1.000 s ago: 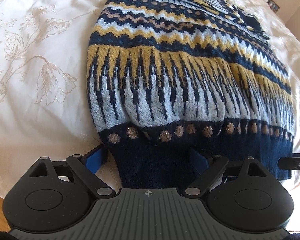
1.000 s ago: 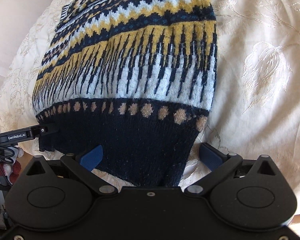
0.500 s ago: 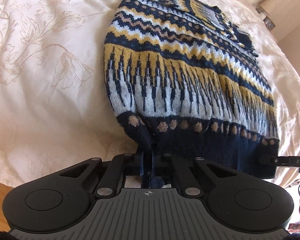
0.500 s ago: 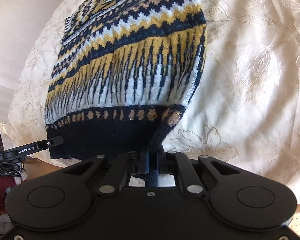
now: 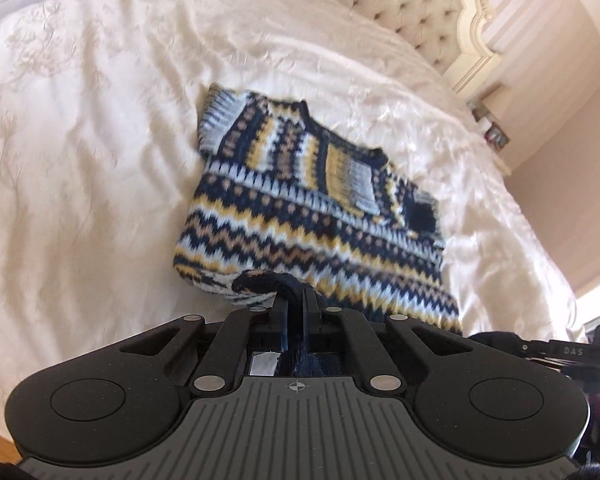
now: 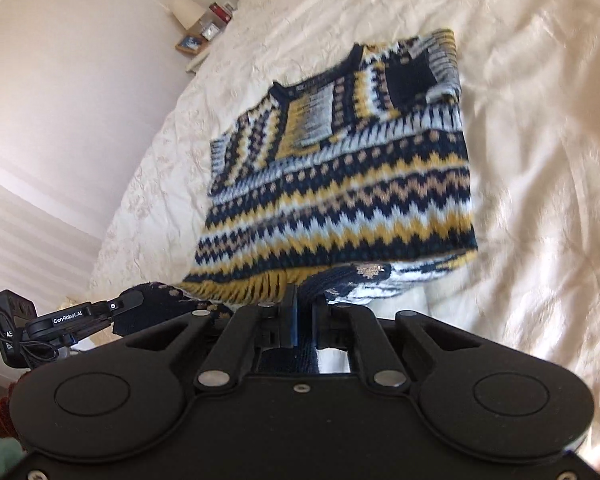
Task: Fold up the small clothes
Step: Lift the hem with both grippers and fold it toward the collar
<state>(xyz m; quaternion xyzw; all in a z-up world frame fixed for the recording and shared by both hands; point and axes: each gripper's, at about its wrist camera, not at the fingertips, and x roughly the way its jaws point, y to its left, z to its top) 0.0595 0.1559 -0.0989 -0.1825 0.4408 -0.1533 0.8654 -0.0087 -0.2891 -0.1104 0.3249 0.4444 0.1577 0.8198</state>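
1. Two tools grip one patterned sweater point(image 5: 300, 216), each at a corner of its dark blue hem.
2. Left tool point(image 5: 296, 316): fingers pressed together, pinching a bunched fold of hem, raised above the cream bedspread point(image 5: 80, 160).
3. Most of the sweater lies flat on the bed, collar toward the tufted headboard point(image 5: 400, 8), with the near end lifted and curling over.
4. Right tool point(image 6: 305, 320): fingers likewise pinching the hem, beside the sweater's right edge; the left tool's tip shows at far left.
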